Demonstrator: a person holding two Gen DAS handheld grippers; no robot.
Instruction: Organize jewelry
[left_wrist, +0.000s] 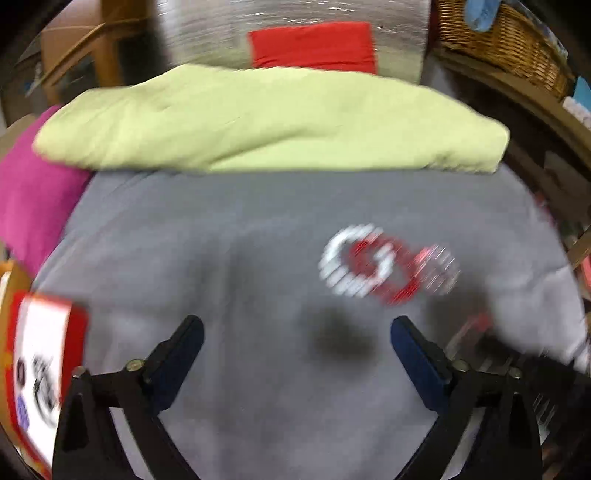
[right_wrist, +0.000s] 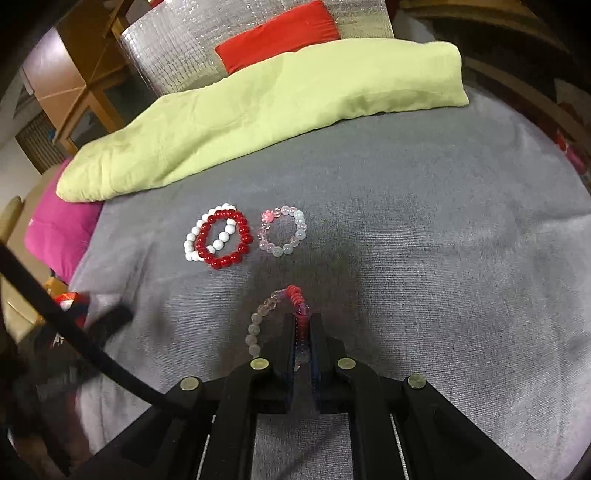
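From where I stood, the right gripper (right_wrist: 303, 325) had its two fingers pinched tight on a beaded bracelet (right_wrist: 275, 314), a loop of red, purple and cloudy clear beads. Part of the loop was squeezed between the pads and the rest arched out to the left, above the grey blanket (right_wrist: 424, 240).

Farther ahead on that blanket lay three more bracelets. A red bead bracelet (right_wrist: 224, 238) rested partly on top of a white bead bracelet (right_wrist: 192, 240), the two rings overlapping. Just beside them to the right, apart from both, sat a pale pink and clear bracelet (right_wrist: 283, 230), lying flat.

The left gripper (left_wrist: 297, 328) hung over the same blanket (left_wrist: 221, 240) with its fingers spread wide and nothing between them. Its view was badly smeared; the white and red rings (left_wrist: 369, 266) showed only as streaks ahead of it and to the right.

As for containers, a wicker basket (left_wrist: 517, 48) stood at the upper right of the left view with something blue (left_wrist: 480, 14) in it, too blurred to name. A red and white box (left_wrist: 40, 373) lay at the left edge; I could not tell what it held.

A lime green cushion (right_wrist: 258, 122) lay across the far side of the blanket, a magenta cushion (right_wrist: 59, 229) to its left, and a red cloth (right_wrist: 277, 35) on a silver quilted sheet (right_wrist: 173, 48) behind.
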